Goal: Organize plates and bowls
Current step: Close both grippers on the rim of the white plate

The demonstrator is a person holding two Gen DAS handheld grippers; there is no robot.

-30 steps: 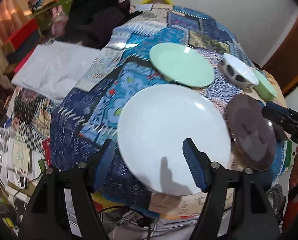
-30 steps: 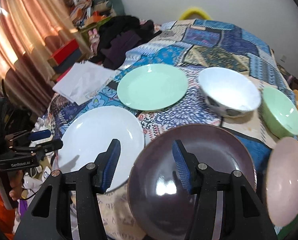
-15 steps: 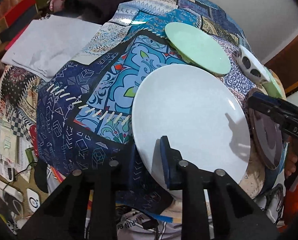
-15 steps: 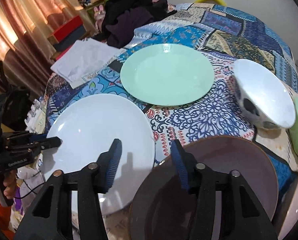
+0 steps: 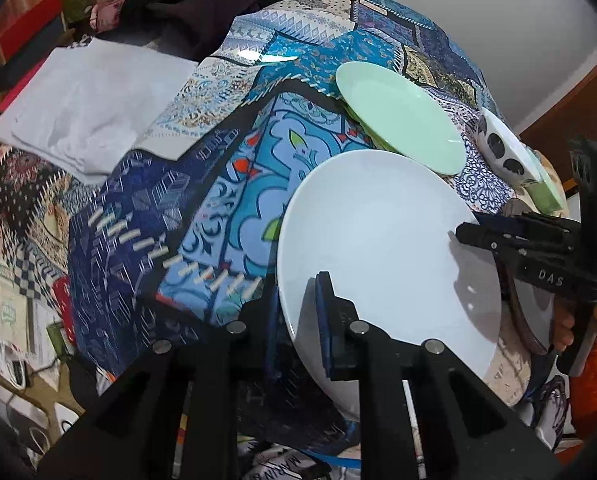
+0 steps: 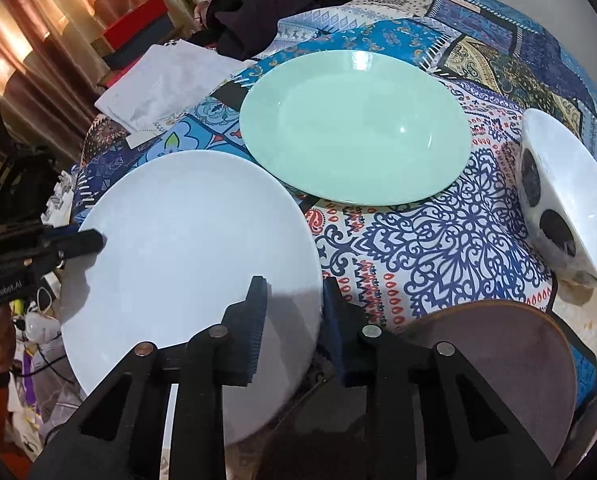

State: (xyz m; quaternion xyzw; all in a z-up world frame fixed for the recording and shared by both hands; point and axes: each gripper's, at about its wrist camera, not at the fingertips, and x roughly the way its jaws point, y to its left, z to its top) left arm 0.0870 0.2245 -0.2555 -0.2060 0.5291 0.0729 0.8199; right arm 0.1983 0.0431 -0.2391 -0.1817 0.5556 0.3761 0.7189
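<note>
A large white plate point(image 5: 378, 240) lies at the near edge of a table under a patterned cloth point(image 6: 450, 240). My left gripper point(image 5: 296, 300) is shut on the plate's left rim, one finger above it and one below. My right gripper point(image 6: 294, 312) straddles the opposite rim of the white plate point(image 6: 186, 248). Its jaws are closing, with a gap still visible between pads and plate. A mint green plate point(image 6: 354, 124) lies just behind. A dark brown plate point(image 6: 498, 360) lies to the right.
A white bowl with dark spots point(image 6: 566, 200) sits at the right, and a green bowl point(image 5: 546, 196) is beside it. A folded white cloth point(image 5: 86, 104) and dark clothing point(image 6: 266, 4) lie at the far left. A hand holds each gripper's handle.
Both grippers came down onto the white plate. The left jaws went from wide to shut on its left rim. The right gripper shifted from over the brown plate to the white plate's right rim, narrowing.
</note>
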